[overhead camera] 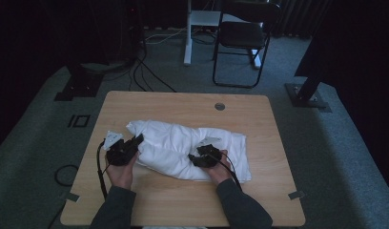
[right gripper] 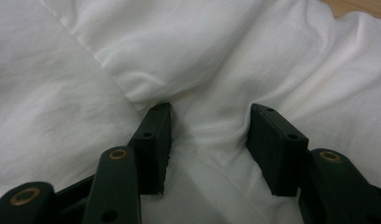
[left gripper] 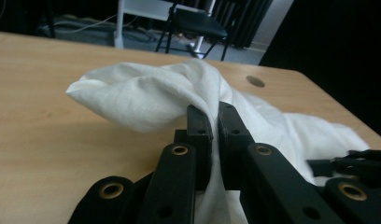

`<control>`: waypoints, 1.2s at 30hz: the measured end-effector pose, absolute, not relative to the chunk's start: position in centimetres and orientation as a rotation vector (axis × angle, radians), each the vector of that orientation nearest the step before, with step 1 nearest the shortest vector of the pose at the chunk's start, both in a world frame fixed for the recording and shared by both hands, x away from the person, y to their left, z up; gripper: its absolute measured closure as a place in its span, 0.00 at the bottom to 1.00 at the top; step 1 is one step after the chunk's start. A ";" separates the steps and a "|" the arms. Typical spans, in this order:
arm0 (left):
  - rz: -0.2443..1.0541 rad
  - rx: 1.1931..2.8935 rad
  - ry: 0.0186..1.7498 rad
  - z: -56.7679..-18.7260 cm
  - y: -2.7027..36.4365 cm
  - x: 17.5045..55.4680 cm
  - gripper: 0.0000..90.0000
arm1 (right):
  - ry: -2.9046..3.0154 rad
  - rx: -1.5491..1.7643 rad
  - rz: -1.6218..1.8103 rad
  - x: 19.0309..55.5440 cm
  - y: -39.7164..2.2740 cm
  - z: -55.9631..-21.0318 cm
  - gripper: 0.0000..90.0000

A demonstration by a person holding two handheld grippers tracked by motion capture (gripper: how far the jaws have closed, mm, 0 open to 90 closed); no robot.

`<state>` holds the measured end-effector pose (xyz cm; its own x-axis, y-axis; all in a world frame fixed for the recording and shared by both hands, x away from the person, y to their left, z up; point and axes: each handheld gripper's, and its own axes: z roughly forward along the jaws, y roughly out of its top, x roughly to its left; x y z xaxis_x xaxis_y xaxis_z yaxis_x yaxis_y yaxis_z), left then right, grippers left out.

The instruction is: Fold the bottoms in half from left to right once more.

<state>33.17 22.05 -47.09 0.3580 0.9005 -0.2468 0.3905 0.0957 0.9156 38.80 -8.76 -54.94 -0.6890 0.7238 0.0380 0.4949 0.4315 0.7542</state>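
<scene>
The crumpled white cloth [overhead camera: 192, 150] lies mid-table on the light wooden table [overhead camera: 183, 205]. The left gripper [left gripper: 215, 123] pinches a raised fold between jaws pressed together; the fold's lower part is hidden behind them. The right gripper [right gripper: 209, 126] rests with jaws spread, cloth bunched between them and its pads [right gripper: 158, 140] not clamping. A black folding chair [overhead camera: 242, 33] stands well beyond.

Fingers [right gripper: 158, 140] apart, pressed into white cloth [right gripper: 216, 60].

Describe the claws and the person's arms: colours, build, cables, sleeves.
Both claws, left claw and right claw, are black, with flat rectangular pads on link arms pinned by brass-coloured rivets. The left carries a grey plate. A black cable trails from it. Dark grey long sleeves.
</scene>
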 end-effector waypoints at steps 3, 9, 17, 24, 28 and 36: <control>0.572 1.508 1.197 -46.3 21.4 33.3 0.96 | 2.395 1.043 1.110 38.9 -8.4 -55.0 0.55; 0.563 1.519 1.135 -44.7 20.0 33.8 0.96 | 2.378 1.047 1.143 39.4 -6.8 -55.3 0.56; 0.560 1.555 1.066 -43.6 17.5 34.5 0.96 | 2.415 1.019 1.222 40.6 -4.0 -54.6 0.51; 0.555 1.571 1.059 -43.6 17.4 34.6 0.96 | 2.278 1.020 1.261 37.6 -7.8 -52.8 0.50; 0.543 1.577 1.034 -43.3 16.4 34.5 0.96 | 2.363 1.031 1.183 37.8 -7.3 -55.0 0.49; 0.535 1.624 0.994 -43.1 14.6 35.0 0.96 | 2.438 1.052 1.308 39.0 -4.5 -55.1 0.45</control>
<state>34.95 14.60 -43.09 0.5449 0.8247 -0.1514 0.3275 -0.0431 0.9439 39.01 -4.46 -55.08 -0.7329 0.6605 0.1628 0.5008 0.3619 0.7863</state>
